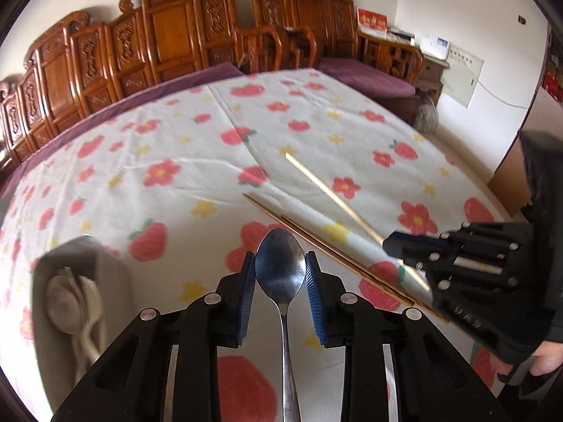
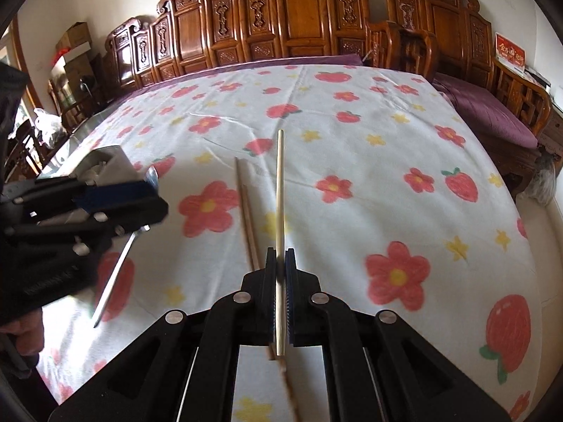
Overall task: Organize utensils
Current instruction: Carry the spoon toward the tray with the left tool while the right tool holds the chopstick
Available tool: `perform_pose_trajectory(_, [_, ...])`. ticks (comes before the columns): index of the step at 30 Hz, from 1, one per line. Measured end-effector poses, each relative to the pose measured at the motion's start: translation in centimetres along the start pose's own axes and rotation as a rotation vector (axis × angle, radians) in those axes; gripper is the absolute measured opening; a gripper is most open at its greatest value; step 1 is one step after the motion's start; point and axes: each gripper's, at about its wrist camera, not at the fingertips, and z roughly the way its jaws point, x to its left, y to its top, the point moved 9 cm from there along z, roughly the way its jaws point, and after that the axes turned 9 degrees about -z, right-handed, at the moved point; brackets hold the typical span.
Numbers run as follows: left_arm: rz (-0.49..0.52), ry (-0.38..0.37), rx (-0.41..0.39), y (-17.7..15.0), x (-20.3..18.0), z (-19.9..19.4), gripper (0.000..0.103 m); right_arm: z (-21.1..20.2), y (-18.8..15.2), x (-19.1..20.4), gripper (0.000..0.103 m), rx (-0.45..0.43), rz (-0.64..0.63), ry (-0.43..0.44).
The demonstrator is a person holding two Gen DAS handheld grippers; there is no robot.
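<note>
The flowered cloth on the bench (image 2: 352, 133) lies bare toward the far carved wooden seats (image 2: 281, 17). A gray holder (image 1: 70, 281) with pale spoons stands near left. The left tongs (image 1: 280, 274) pinch a steel spoon (image 1: 279, 267); the right tongs (image 2: 280, 281) pinch a pale chopstick (image 2: 280, 183), beside two brown chopsticks (image 2: 246, 211) lying on the cloth.

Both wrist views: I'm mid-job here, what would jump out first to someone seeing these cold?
The metal spoon sits front and centre between the left gripper pads. The right gripper is clamped on a pale chopstick that juts forward over the strawberry tablecloth, with darker chopsticks lying just beside it.
</note>
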Motion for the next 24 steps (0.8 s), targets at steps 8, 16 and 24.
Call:
perform_pose_trajectory(8, [-0.022,0.031,-0.051,1.4,2.7,-3.8,0.026,-0.9,0.9,3.8,0.006,-0.023,-0.068,0.011])
perform_pose_trajectory(16, [-0.059,0.057,-0.091,2.2,6.4,-7.1,0.026,-2.1,1.6,7.1,0.006,-0.042,-0.105,0.029])
perform_pose_trajectory(24, [-0.114,0.088,-0.117,2.5,11.2,-8.7,0.026,-2.8,1.9,10.3,0.006,-0.058,-0.140,0.058])
